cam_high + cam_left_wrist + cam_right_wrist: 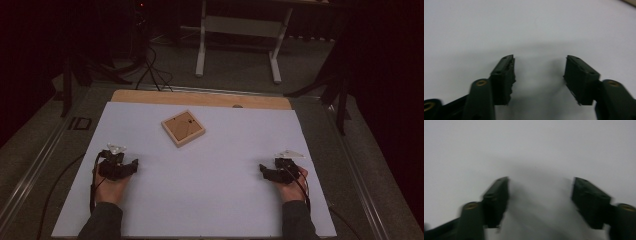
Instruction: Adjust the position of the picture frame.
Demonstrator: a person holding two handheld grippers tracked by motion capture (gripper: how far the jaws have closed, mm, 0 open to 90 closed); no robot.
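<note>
Fingers of left gripper (131,166) and right gripper (263,170) gape empty at lower frame; next, reaching the wooden box (183,128) at centre.

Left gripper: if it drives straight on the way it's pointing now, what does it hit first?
Likely nothing: the left gripper points right across the bare white sheet, jaws open and empty. The wooden box sits off that line; depth unclear.

The left gripper (134,165) and right gripper (262,170) are black with brass-coloured screws; the square tray (183,128) is pale wood with a cork-brown inside; the table sheet (210,200) is plain bluish-white; the sleeves (102,222) are dark grey.
</note>
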